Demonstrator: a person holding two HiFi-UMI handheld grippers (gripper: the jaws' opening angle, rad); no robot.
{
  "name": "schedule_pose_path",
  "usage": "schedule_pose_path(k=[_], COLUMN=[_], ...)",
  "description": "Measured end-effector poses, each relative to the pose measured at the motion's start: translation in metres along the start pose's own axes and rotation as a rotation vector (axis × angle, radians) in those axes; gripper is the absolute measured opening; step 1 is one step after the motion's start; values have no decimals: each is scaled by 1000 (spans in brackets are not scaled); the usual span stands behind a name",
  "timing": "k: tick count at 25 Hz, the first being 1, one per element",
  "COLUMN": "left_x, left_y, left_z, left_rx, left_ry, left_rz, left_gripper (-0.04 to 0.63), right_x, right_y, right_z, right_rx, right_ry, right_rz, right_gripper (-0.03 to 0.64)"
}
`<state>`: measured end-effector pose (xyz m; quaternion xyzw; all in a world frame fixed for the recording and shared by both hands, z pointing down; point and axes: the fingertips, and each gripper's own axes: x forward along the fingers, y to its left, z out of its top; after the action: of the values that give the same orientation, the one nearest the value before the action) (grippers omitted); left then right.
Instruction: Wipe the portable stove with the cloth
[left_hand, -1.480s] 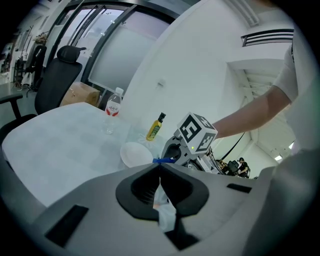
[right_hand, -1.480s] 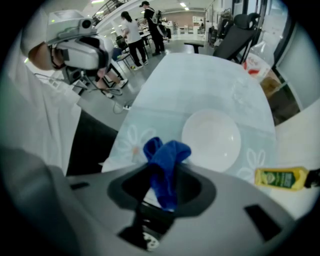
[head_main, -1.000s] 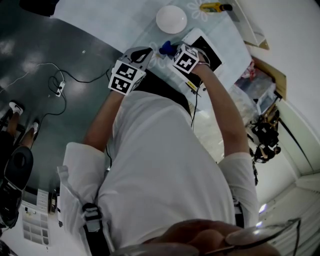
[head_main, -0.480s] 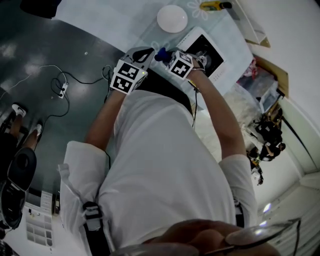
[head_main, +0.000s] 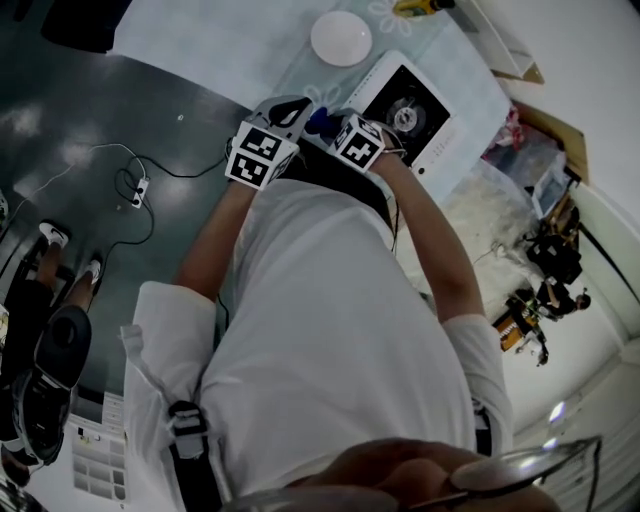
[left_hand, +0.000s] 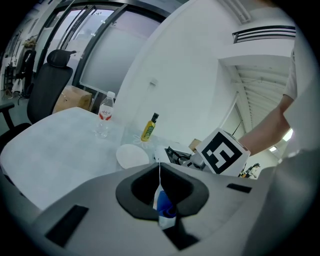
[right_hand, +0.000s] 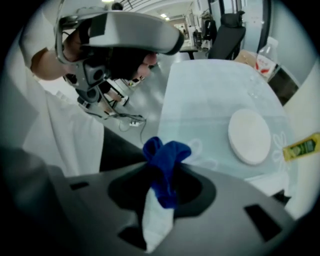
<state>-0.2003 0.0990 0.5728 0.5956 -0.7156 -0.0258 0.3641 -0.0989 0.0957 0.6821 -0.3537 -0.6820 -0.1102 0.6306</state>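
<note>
R gripper (head_main: 342, 128) slid left off stove (head_main: 408, 108); w/ L gripper (head_main: 291, 112) pinches cloth (head_main: 318, 121).

The blue-and-white cloth (right_hand: 165, 155) hangs bunched, pinched by both the right gripper (right_hand: 160, 200) and left gripper (left_hand: 164, 207); the white, black-topped portable stove (head_main: 405, 105) lies flat just beyond

no word or number can be read anywhere. the left marker cube (head_main: 262, 155) and the right marker cube (head_main: 357, 141) carry only black-and-white square code patterns. the water bottle (left_hand: 104, 116) has a red label and the yellow bottle (right_hand: 300, 148) a green one, both with print too blurred to read. marks on the portable stove's control panel (head_main: 438, 142) are too small.
</note>
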Motion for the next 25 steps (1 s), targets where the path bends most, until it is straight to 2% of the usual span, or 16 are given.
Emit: schedule_pose_path(k=[7, 12, 18, 21, 25], left_x=[8, 15, 27, 31, 36], left_y=[-8, -21, -47, -60, -94], left_z=[13, 25, 40, 52, 60], left_rx=[69, 129, 168, 217, 249], left_ry=[29, 64, 74, 67, 48], left_rz=[-37, -86, -118, -128, -129], left_gripper=[36, 35, 35, 35, 35], right_x=[-32, -70, -117, -145, -184], right_y=[-8, -17, -26, -32, -28], right_z=[9, 6, -35, -56, -97], right_rx=[151, 275, 441, 523, 594], right_ry=[-157, -298, -437, -527, -605], right_rz=[-56, -131, -267, -362, -454], right_gripper=[137, 138, 138, 138, 138])
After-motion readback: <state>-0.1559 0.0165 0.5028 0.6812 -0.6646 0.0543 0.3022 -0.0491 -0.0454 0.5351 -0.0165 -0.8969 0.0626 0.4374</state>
